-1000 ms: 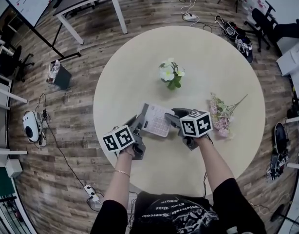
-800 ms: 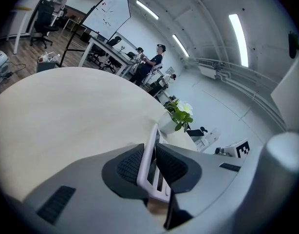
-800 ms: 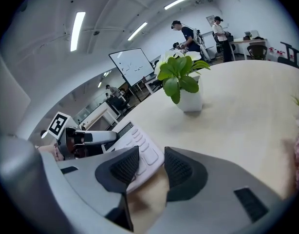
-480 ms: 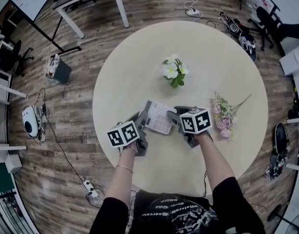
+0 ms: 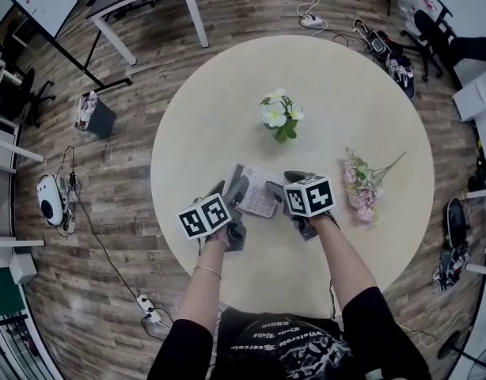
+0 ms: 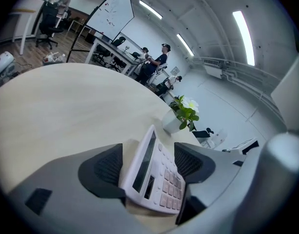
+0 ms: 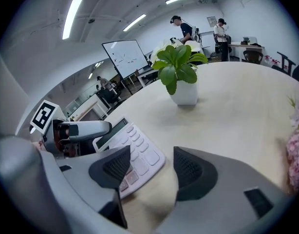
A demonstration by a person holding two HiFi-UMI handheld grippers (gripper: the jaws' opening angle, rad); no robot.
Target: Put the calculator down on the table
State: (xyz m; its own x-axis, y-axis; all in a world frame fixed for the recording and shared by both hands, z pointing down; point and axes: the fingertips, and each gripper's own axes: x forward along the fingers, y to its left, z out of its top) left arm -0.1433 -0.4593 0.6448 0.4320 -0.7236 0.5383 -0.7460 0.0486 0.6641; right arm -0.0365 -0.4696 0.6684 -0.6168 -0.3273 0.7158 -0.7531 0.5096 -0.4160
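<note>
Table (image 5: 346, 101): cream. On it: calculator (image 5: 255, 190), white, some keys pinkish; plant (image 5: 280, 117), white blooms, green leaves, white pot; bouquet (image 5: 360, 184), pink. Cubes (image 5: 204, 216): black-and-white squares. Floor (image 5: 124, 180): brown wood-grain.

The near end of the flat white plastic calculator (image 6: 159, 184) is partly hidden by the grey left gripper (image 6: 148, 164), whose jaws have just been opened with it between them. Its key print is too small to be read. The pink flower bunch (image 7: 296, 152) is cut off at the right gripper view's edge.
</note>
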